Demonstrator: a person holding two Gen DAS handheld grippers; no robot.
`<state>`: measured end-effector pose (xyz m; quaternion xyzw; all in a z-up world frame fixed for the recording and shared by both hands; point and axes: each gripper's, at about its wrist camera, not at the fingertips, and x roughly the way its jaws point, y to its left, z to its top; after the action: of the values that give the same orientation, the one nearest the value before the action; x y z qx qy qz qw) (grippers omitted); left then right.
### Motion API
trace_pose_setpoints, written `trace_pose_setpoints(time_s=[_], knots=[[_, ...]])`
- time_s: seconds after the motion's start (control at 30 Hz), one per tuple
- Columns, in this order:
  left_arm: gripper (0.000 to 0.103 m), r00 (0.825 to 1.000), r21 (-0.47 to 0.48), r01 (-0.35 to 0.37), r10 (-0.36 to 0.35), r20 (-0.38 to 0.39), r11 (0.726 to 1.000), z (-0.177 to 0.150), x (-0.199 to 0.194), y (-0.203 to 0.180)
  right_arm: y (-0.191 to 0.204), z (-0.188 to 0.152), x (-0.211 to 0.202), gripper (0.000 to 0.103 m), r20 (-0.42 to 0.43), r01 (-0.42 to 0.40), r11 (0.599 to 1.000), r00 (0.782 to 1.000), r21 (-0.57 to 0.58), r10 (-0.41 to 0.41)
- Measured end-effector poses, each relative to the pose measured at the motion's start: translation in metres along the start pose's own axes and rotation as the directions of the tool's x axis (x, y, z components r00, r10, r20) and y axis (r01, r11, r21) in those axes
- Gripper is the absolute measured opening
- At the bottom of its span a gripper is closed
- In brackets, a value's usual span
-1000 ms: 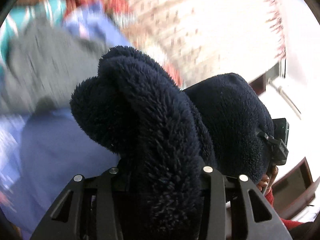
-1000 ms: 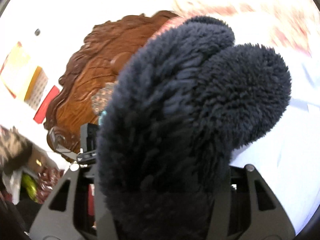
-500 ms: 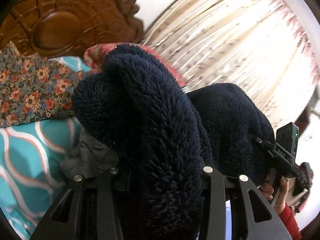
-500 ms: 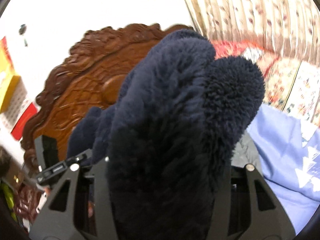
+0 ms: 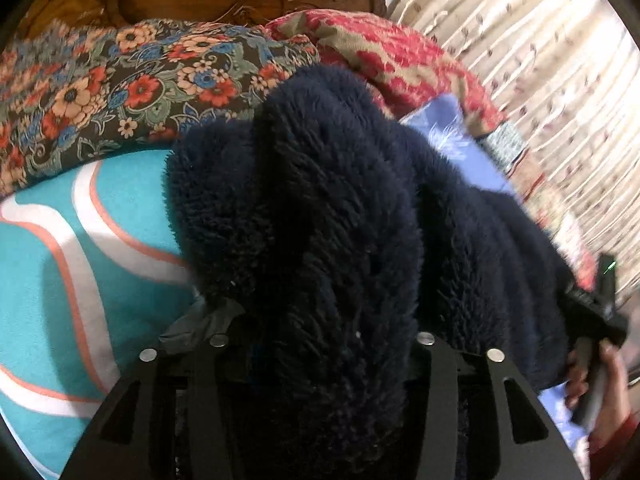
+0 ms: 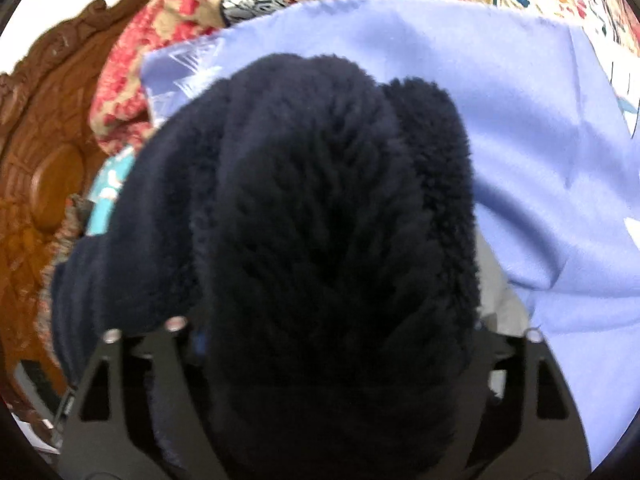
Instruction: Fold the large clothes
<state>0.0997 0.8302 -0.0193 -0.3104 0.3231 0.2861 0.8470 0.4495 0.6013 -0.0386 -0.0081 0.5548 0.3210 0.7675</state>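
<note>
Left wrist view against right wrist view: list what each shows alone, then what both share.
Only the left wrist view shows the teal wavy-striped bedcover, the dark floral cloth, the curtain and the person's hand holding the right tongs. Only the right wrist view shows the lavender cloth spread wide. Both show the navy fleece garment bunched in the tongs, the carved wooden headboard and the red patterned blanket.
</note>
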Motion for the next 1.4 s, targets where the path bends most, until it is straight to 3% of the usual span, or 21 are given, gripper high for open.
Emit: trace_pose_setpoints(time_s=[0.07,0.2,0.3,0.47,0.63,0.7,0.83,1.0,1.23,1.4], knots=[[0.076,0.999,0.015,-0.042,0.042,0.000,0.999,0.001,0.003,-0.003,0.001,-0.002,0.001,0.098,0.011,0.047,0.999,0.999,-0.006,-0.047],[0.081,0.997,0.025,-0.079,0.079,-0.008,0.997,0.009,0.014,0.000,0.002,-0.003,-0.006,0.098,0.044,0.086,0.996,0.995,-0.021,-0.085],[0.085,0.995,0.014,-0.099,0.100,-0.006,0.995,0.009,0.011,0.000,0.001,-0.006,-0.032,0.098,0.133,0.078,0.997,0.988,-0.021,-0.075],[0.085,0.994,-0.030,-0.100,0.102,0.049,0.994,0.001,-0.027,0.003,-0.010,-0.019,-0.078,0.098,0.251,0.024,0.999,0.967,0.038,-0.033],[0.085,0.978,-0.040,-0.136,0.141,0.155,0.990,-0.017,-0.083,0.003,0.000,-0.052,-0.118,0.098,0.328,0.094,0.995,0.942,-0.038,-0.077],[0.085,0.973,-0.051,-0.139,0.146,0.181,0.989,-0.031,-0.110,0.004,0.007,-0.074,-0.132,0.098,0.339,0.123,0.988,0.937,-0.096,-0.083],[0.086,0.972,-0.060,-0.129,0.138,0.191,0.990,-0.067,-0.149,0.001,0.018,-0.129,-0.149,0.098,0.307,0.134,0.973,0.949,-0.188,-0.071],[0.087,0.972,0.037,-0.181,0.172,0.160,0.983,-0.138,-0.183,-0.021,0.019,-0.228,-0.171,0.098,0.238,0.089,0.960,0.971,-0.267,-0.024],[0.088,0.983,0.154,-0.179,0.170,0.073,0.972,-0.226,-0.217,-0.064,0.014,-0.365,-0.219,0.098,0.196,0.042,0.934,0.980,-0.356,0.030],[0.102,0.979,0.256,-0.198,0.176,0.106,0.946,-0.278,-0.254,-0.103,-0.007,-0.446,-0.263,0.098,0.228,0.017,0.937,0.971,-0.348,0.067]])
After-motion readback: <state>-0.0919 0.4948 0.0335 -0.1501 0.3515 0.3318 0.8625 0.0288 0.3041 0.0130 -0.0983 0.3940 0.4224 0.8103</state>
